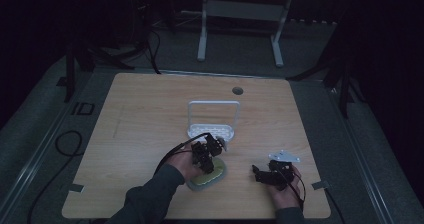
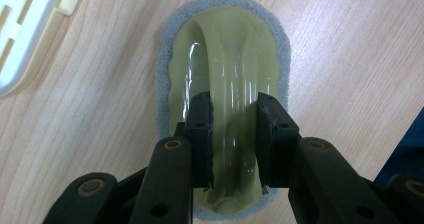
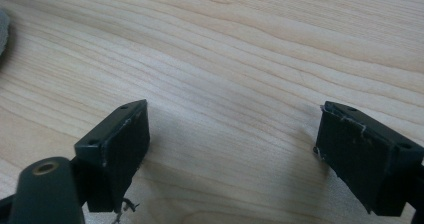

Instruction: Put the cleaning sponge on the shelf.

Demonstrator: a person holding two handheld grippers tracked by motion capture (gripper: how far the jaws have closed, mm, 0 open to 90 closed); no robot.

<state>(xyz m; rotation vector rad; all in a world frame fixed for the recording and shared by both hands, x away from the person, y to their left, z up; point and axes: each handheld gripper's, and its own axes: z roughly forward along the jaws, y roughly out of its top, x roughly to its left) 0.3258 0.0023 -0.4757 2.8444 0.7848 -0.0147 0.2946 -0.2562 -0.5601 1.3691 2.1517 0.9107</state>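
Note:
A scrubbing pad (image 1: 216, 173) with a pale green plastic top, an arched handle and a grey felt rim lies flat on the wooden table (image 1: 145, 114), near the front middle. My left gripper (image 1: 206, 165) points down on it. In the left gripper view the pad (image 2: 225, 44) lies lengthwise and the left gripper (image 2: 233, 111) has its jaws pressed on both sides of the arched handle. My right gripper (image 1: 256, 173) rests to the right of the pad, apart from it. In the right gripper view it (image 3: 232, 129) stands open over bare wood.
A white slotted tray with a tall loop frame (image 1: 212, 115) stands just behind the pad; its corner (image 2: 25, 34) shows at the upper left of the left gripper view. A round cable hole (image 1: 237, 90) sits near the table's far edge.

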